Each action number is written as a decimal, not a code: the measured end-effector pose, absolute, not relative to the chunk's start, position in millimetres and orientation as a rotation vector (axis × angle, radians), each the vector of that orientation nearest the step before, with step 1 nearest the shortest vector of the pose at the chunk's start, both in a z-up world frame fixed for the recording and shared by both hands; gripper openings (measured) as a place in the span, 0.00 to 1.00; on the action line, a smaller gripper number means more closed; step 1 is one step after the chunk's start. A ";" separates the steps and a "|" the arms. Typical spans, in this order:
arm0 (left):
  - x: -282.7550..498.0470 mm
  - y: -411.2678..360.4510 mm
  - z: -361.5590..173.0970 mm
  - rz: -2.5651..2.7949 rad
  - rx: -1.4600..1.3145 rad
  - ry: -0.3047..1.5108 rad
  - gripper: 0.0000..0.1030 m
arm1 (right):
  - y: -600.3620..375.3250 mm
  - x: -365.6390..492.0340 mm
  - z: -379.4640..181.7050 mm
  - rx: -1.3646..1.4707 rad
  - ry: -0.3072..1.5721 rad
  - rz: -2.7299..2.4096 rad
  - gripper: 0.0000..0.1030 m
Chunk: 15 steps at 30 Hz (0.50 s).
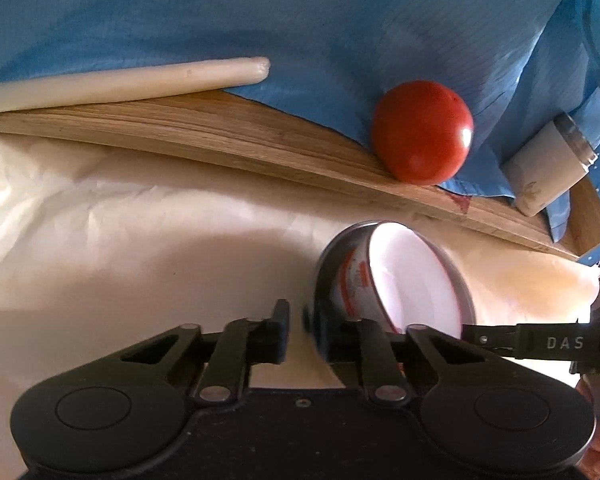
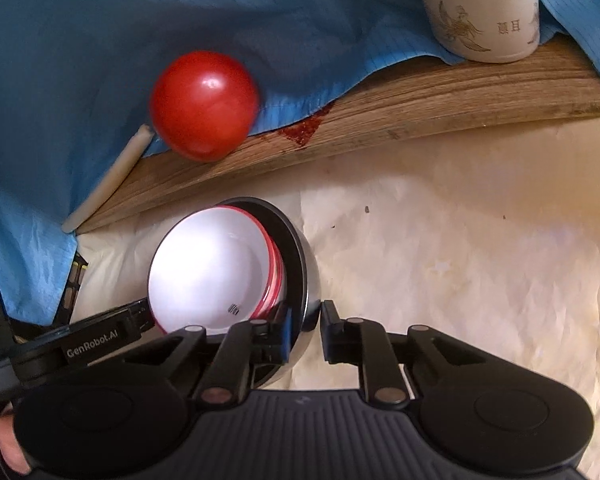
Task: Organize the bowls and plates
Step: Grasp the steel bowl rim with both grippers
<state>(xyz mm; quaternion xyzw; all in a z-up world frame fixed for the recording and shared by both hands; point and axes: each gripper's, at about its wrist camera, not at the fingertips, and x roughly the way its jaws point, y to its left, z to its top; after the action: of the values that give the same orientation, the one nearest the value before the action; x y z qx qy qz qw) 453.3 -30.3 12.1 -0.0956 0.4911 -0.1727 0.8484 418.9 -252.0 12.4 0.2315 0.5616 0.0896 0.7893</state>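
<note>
Across the pale paper-covered worktop [image 2: 460,240], a wooden board [image 2: 380,120] runs along the far side, half draped with a blue cloth [image 2: 80,40]; a cream printed flask [image 2: 480,12], a red tomato [image 2: 204,104] and a pale stick [image 2: 104,184] sit on or against it. Near the front edge sits the task's stack: a steel bowl [image 2: 306,280] with a white red-banded bowl [image 2: 212,272] nested inside, the pair tipped up on its side so the opening faces the board.

Both grippers work this stack. The right gripper [image 2: 306,328] has its jaws nearly together on the steel bowl's rim, one finger inside, the other outside against the wall. The left gripper [image 1: 296,328] is pinched almost closed at the opposite edge; blur there hides the contact, but its right finger seems set against the steel wall, so it probably has the rim too.

The step in hand looks like a two-handed grasp of the nested bowls, either to set them upright or to carry them off. Next, both hands need to move together and level; thin smooth rims may slip, and the inner bowl could slide out while tilted.
</note>
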 end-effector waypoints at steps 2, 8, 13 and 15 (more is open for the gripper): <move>450.2 -33.1 13.4 -0.363 -0.193 1.024 0.09 | -252.4 416.9 13.2 0.496 1.200 0.186 0.16; 447.5 -31.7 14.4 -0.356 -0.200 1.003 0.08 | -249.8 406.7 13.4 0.503 1.166 0.177 0.15; 447.6 -31.3 15.8 -0.343 -0.207 1.013 0.06 | -251.3 399.4 12.5 0.526 1.175 0.166 0.15; 447.0 -30.0 15.6 -0.341 -0.225 1.024 0.06 | -254.6 397.4 12.0 0.544 1.178 0.163 0.15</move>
<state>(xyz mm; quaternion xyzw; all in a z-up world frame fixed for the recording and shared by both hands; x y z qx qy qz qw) 447.0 -30.0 15.6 -0.1068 0.4864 -0.1620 0.8519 397.4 -254.6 12.0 0.2530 0.5477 0.0760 0.7939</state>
